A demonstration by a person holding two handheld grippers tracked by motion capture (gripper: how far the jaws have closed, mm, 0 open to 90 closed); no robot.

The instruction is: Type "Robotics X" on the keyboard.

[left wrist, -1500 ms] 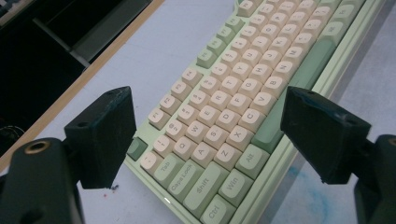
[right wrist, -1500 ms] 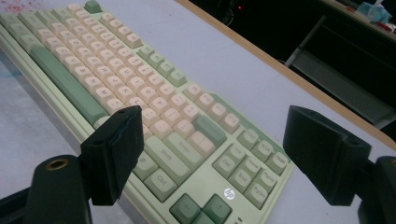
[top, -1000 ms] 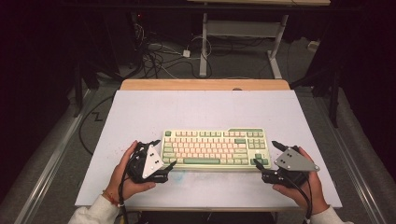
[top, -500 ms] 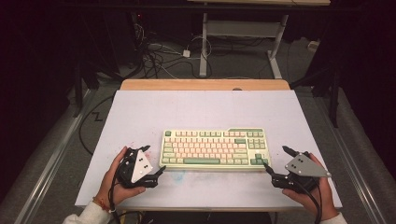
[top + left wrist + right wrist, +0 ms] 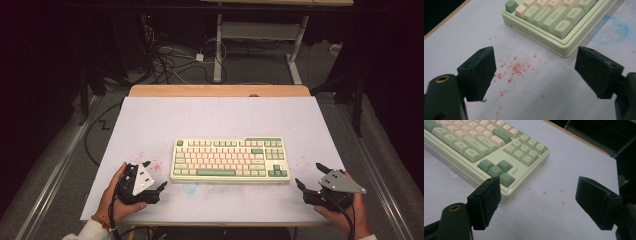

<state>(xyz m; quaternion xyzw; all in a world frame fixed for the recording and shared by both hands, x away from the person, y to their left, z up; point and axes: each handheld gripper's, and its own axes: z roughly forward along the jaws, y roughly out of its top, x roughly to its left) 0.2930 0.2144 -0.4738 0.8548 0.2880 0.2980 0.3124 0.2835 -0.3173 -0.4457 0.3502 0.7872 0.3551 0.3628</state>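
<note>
Your left gripper (image 5: 154, 176) sits at the keyboard's (image 5: 230, 160) eight o'clock, jaws apart and empty. Your right gripper (image 5: 309, 176) waits at four o'clock, jaws also spread wide.

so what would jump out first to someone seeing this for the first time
The pale green and cream keyboard lies square in the middle of the white table. An open gripper sits off each near corner: the left gripper and the right gripper, both apart from it. Red speckles stain the surface by the left one.

Red specks (image 5: 515, 68) & blue smudge (image 5: 614, 31) on white table (image 5: 220, 120); cables (image 5: 172, 62) on floor behind.
</note>
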